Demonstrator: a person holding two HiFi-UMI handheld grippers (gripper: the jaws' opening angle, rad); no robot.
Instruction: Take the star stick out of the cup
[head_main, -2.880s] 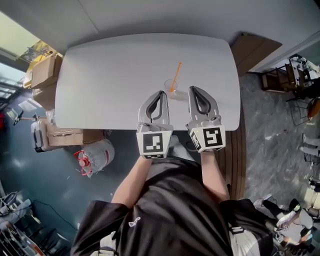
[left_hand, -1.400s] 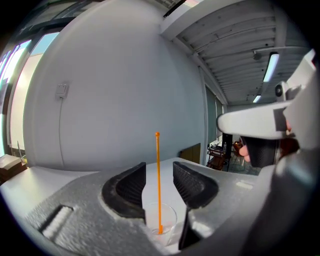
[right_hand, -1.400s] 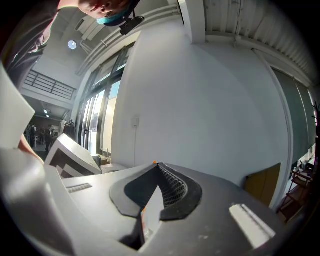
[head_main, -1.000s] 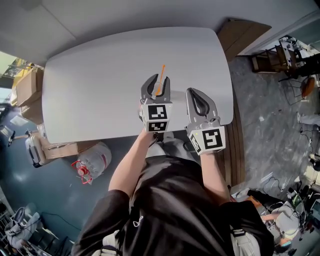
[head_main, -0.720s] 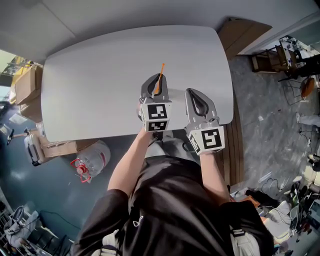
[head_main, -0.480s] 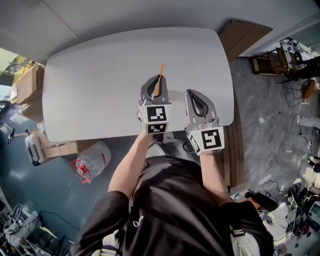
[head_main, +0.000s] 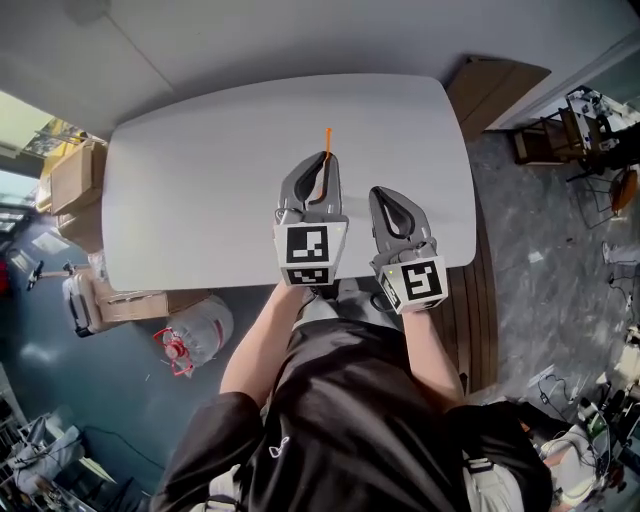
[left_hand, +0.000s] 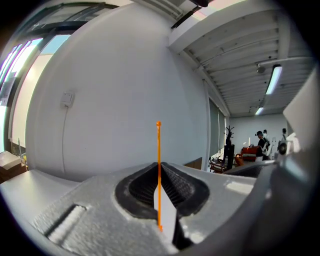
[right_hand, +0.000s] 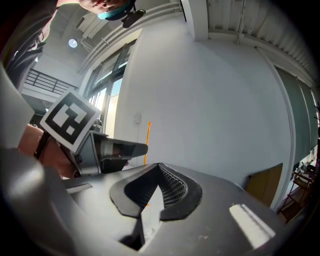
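Observation:
A thin orange star stick (head_main: 326, 140) juts out past the tips of my left gripper (head_main: 322, 158), which is shut on it above the grey table (head_main: 200, 180). In the left gripper view the stick (left_hand: 158, 150) stands upright, pinched between the two pads, with its small knob on top. My right gripper (head_main: 385, 193) hangs just to the right, shut with nothing in it. From the right gripper view I see the left gripper (right_hand: 117, 149) and the stick (right_hand: 148, 134) rising from it. No cup shows in any view; the left gripper covers the spot beneath it.
Cardboard boxes (head_main: 72, 170) and a water jug (head_main: 195, 325) sit on the floor left of the table. A wooden panel (head_main: 495, 90) leans at the back right, with chairs (head_main: 575, 125) beyond it. The table's front edge (head_main: 220, 285) runs just below both grippers.
The left gripper's jaws have gone from open around the stick to shut on it, and the gripper has risen toward my head with the stick. The right gripper has hardly moved.

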